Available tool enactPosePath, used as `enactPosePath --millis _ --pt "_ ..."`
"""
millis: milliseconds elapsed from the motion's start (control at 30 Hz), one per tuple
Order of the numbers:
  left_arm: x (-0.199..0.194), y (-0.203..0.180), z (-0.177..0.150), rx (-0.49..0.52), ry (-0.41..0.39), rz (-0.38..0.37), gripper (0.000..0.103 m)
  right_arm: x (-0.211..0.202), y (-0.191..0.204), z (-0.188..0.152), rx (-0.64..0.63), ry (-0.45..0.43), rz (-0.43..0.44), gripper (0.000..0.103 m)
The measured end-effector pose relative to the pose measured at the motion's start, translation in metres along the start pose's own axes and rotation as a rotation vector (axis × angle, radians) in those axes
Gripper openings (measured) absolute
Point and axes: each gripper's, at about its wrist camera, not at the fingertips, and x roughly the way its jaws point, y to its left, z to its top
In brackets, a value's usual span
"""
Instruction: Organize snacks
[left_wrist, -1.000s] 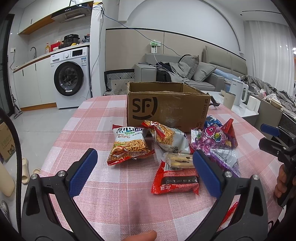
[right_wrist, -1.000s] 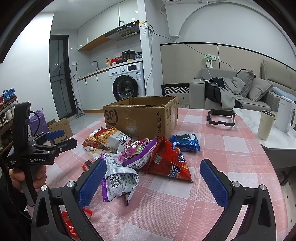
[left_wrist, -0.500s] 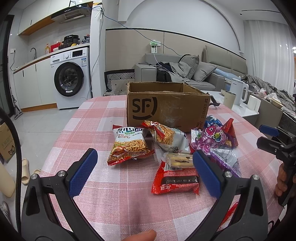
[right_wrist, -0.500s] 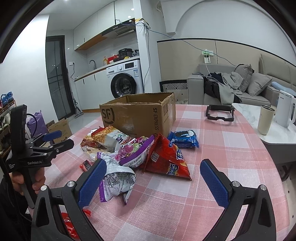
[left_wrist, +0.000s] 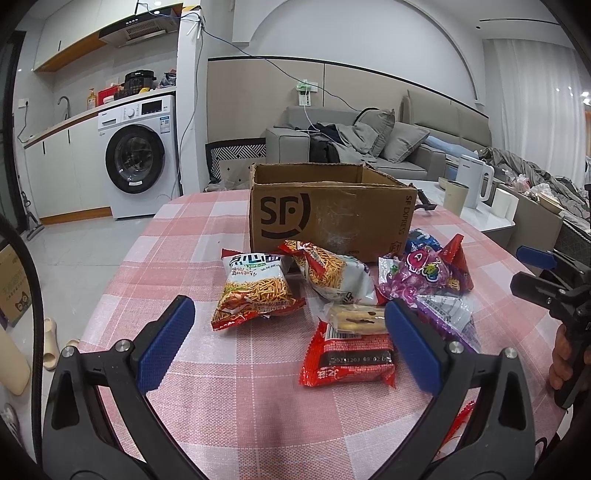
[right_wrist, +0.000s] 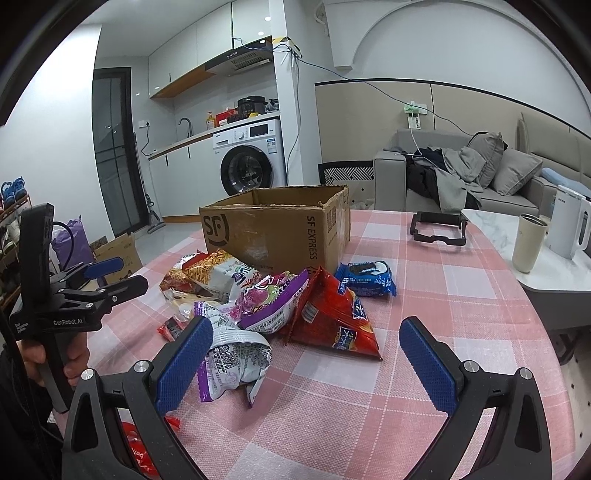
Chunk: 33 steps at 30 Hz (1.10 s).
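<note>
An open cardboard box (left_wrist: 328, 218) marked SF stands at the table's middle; it also shows in the right wrist view (right_wrist: 277, 232). Several snack packets lie in front of it: a noodle-snack bag (left_wrist: 255, 291), a second noodle bag (left_wrist: 332, 277), a red packet (left_wrist: 349, 356), a purple bag (right_wrist: 273, 299), a red triangular bag (right_wrist: 332, 317) and a blue cookie pack (right_wrist: 367, 278). My left gripper (left_wrist: 288, 343) is open and empty, hovering before the pile. My right gripper (right_wrist: 306, 362) is open and empty, near the purple and red bags.
The table wears a pink checked cloth (right_wrist: 424, 295). A black frame (right_wrist: 437, 229) lies at its far side. A side table with a cup (right_wrist: 530, 242) and kettle (right_wrist: 569, 225) stands to the right. A washing machine (left_wrist: 138, 162) and sofa (left_wrist: 369, 144) are behind.
My right gripper has moved a little forward and left toward the snack pile. My left gripper has hardly moved. Both stay open.
</note>
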Motion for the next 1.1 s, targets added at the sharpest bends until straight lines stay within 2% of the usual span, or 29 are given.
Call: enactPosePath --millis 400,600,933,1100 --pt "-0.006 -0.003 0.000 0.018 0.009 -0.021 0.103 0.000 0.003 -0.001 -0.010 0.003 -0.001 0.103" --pt "-0.014 -0.009 0.001 0.048 0.012 -0.024 0.103 0.004 0.008 -0.001 0.026 0.071 0.059 0.103" --pt "-0.025 -0.015 0.000 0.065 0.026 -0.044 0.103 0.001 0.044 -0.017 -0.025 0.215 0.156 0.103" --pt "-0.020 -0.013 -0.001 0.058 0.037 -0.035 0.103 0.003 0.072 -0.034 -0.100 0.275 0.179 0.103"
